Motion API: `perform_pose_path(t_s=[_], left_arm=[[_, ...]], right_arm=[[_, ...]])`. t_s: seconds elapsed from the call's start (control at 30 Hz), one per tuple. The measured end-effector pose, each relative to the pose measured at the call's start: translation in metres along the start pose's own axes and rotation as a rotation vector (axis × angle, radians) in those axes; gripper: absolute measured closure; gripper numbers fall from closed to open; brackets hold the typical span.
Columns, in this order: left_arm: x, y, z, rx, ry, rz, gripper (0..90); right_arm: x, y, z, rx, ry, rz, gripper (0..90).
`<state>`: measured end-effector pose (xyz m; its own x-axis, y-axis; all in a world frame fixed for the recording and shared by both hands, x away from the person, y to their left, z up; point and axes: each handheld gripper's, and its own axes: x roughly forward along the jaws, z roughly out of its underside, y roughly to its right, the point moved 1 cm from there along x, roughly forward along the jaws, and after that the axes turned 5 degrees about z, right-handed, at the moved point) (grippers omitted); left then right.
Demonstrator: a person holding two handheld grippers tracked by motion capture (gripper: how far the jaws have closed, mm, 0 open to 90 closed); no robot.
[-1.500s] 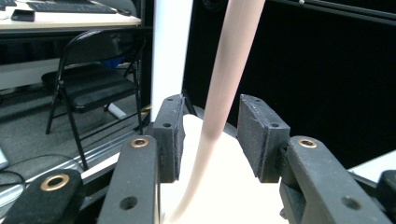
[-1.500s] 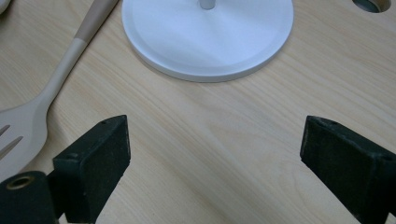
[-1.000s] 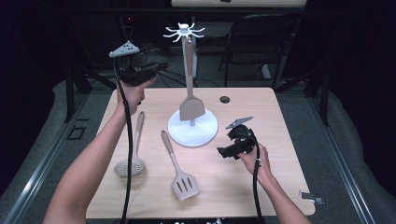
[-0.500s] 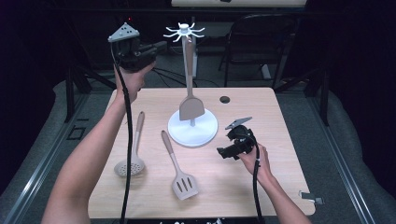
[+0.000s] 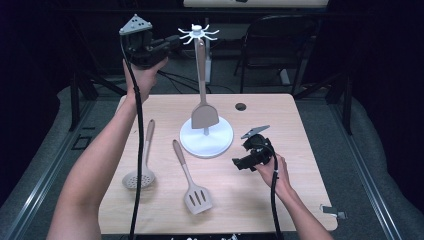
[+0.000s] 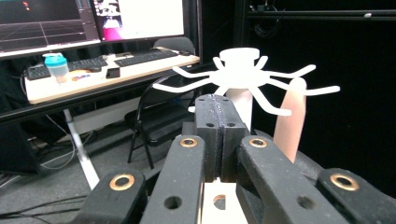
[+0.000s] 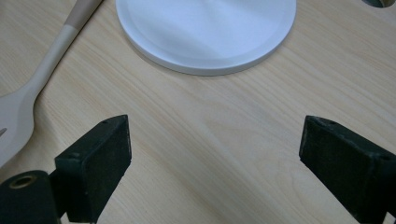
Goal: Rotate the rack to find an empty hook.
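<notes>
While the right gripper (image 5: 239, 163) kept its place on the table (image 5: 300, 200), just right of the white rack (image 5: 206, 135) and close to its round base, the left gripper (image 5: 176, 42) had climbed since a second before. Then it had hung lower, beside the upper part of the rack's post; now it stood level with the hooked crown (image 5: 198, 34) at the top of the rack, its tip just left of the hooks. In the left gripper view its jaws were pressed flat together with nothing between them, and the crown's white prongs (image 6: 243, 74) spread right behind their tip.

The solid turner (image 5: 203, 102) hung from the rack (handle up, blade down just above the base), as it had in both earlier views; its pale handle (image 6: 290, 119) showed beside the crown in the left gripper view.

The right gripper's jaws stood wide apart and empty, pointing toward the rack's base (image 7: 205, 32) across bare wood.

Left of the rack, two tools lay flat on the table where they had lain before: the slotted turner (image 5: 191, 181) nearest the base, its handle angled up toward it, and the round skimmer (image 5: 141, 165) farther left, well apart from the rack. A small dark hole (image 5: 241, 106) sat in the table behind the rack, to its right.
</notes>
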<state>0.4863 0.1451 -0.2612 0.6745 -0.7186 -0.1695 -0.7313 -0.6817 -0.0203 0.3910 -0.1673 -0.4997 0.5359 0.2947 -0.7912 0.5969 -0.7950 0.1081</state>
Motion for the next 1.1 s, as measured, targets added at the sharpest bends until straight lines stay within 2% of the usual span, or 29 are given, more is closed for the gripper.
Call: perform_pose_path(t_s=[0.3,0.77,0.93,1.1], left_arm=[[0.005,-0.005,-0.002,-0.008,-0.004,-0.022,90.0],[0.009,-0.011,-0.001,-0.02,-0.006,-0.043,90.0],[0.005,-0.011,0.002,-0.037,-0.001,-0.046,90.0],[-0.004,-0.01,0.012,-0.039,-0.002,-0.044,87.7]], right_arm=[[-0.001,-0.003,-0.001,-0.015,-0.002,0.001,9.1],[-0.001,-0.003,-0.001,-0.014,-0.003,0.0,9.1],[-0.001,-0.003,-0.001,-0.017,-0.005,-0.001,10.6],[0.0,-0.004,-0.001,-0.01,0.004,-0.005,10.5]])
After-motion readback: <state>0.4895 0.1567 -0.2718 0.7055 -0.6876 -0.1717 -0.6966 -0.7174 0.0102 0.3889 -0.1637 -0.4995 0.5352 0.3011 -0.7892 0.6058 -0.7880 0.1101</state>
